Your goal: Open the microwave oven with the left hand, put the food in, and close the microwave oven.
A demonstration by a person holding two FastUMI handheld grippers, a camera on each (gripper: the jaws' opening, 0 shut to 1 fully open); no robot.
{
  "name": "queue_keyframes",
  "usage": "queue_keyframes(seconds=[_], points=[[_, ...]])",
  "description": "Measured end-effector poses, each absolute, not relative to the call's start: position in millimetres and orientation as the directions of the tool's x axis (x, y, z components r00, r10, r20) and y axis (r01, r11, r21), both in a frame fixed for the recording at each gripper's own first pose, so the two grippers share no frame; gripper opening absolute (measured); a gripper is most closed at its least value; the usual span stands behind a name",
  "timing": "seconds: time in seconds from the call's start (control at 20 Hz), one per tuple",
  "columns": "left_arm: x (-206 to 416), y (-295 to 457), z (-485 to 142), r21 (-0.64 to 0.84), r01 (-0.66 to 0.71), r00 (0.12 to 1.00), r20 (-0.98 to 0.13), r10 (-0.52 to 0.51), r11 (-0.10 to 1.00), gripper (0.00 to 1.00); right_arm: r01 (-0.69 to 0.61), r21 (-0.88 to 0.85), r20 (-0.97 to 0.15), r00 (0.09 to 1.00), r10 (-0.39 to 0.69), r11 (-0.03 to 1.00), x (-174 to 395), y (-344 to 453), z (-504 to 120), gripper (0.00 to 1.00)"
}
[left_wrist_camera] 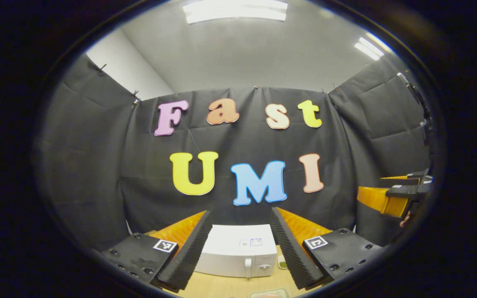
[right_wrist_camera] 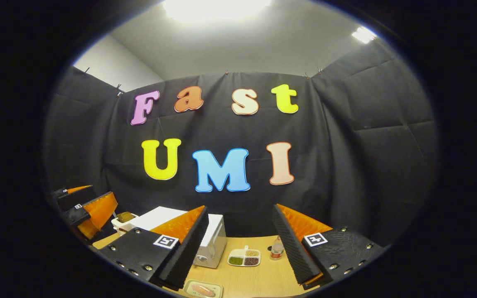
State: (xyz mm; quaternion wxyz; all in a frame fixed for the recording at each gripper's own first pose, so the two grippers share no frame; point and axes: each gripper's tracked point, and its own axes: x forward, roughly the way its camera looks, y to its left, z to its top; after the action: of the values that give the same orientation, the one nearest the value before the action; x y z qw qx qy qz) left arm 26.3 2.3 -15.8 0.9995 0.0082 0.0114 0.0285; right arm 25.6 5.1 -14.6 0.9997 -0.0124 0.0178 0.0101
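Risks, judged from this pose: the left gripper [left_wrist_camera: 240, 244] has to catch the slim vertical door handle [left_wrist_camera: 247, 267] on the microwave [left_wrist_camera: 238, 250], and a misaligned approach would likely slide the fingers off the handle or shove the whole oven back across the wooden table [left_wrist_camera: 230, 287]; pulling off the door's swing line could drag the oven instead of opening it. Second risk: the food sits in a small tray [right_wrist_camera: 202, 288] near the table's front edge, so a careless pickup by the right gripper [right_wrist_camera: 238, 244] could tip it or push it off. Left gripper: jaws spread wide, nothing between them, raised above the table. The microwave lies ahead of and below these jaws, framed in the gap between the two fingers, well apart from them; door shut, handle toward the inner side of the right finger. Right gripper: jaws also wide apart and empty. The food tray lies below its left finger, close in; the microwave is partly hidden behind that finger; a divided dish [right_wrist_camera: 244, 257] and a small bottle [right_wrist_camera: 277, 248] stand between the fingers, farther off
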Motion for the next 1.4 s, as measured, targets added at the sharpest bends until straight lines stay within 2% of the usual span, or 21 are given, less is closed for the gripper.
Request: queue_keyframes(seconds=[0.05,0.3,0.35,0.45,0.55,0.9,1.15,1.2,1.25,1.4], points=[[32,5,-14,0.013,-0.049,0.998,-0.026,0.05,0.999,0.99,-0.004,-0.031,-0.05,0.999,0.002,1.0,28,7,-16,0.94],[52,27,-21,-0.026,-0.027,1.0,-0.013,0.027,0.999,0.96,0.022,-0.038,-0.046,0.999,-0.023,0.999,31,24,-17,0.94],[55,34,-25,-0.024,-0.043,0.999,-0.004,0.043,0.999,0.92,0.028,-0.034,-0.043,0.999,-0.029,0.999,30,26,-18,0.94],[61,45,-37,0.011,-0.065,0.998,0.008,0.065,0.998,0.93,0.044,-0.036,-0.053,0.998,-0.045,0.998,30,27,-25,0.94],[70,42,-56,0.019,-0.055,0.998,0.001,0.055,0.998,0.99,0.053,-0.047,-0.064,0.996,-0.056,0.997,30,26,-32,0.94],[86,53,-149,-0.04,-0.081,0.995,-0.055,0.078,0.996,0.96,0.089,-0.057,-0.127,0.987,-0.095,0.994,27,9,-69,0.94],[98,38,-217,-0.034,-0.002,0.997,-0.076,0.0,0.999,0.98,0.118,-0.087,-0.157,0.979,-0.131,0.989,21,-5,-95,0.95],[101,34,-234,-0.02,0.011,0.996,-0.084,-0.013,1.0,0.99,0.126,-0.09,-0.168,0.976,-0.14,0.988,20,-7,-101,0.99],[103,31,-248,-0.016,0.019,0.995,-0.095,-0.021,1.0,0.98,0.131,-0.092,-0.182,0.972,-0.146,0.987,18,-9,-107,0.95],[117,14,-289,-0.002,0.072,0.99,-0.119,-0.071,0.997,0.98,0.135,-0.119,-0.228,0.961,-0.16,0.984,12,-12,-126,0.95]])
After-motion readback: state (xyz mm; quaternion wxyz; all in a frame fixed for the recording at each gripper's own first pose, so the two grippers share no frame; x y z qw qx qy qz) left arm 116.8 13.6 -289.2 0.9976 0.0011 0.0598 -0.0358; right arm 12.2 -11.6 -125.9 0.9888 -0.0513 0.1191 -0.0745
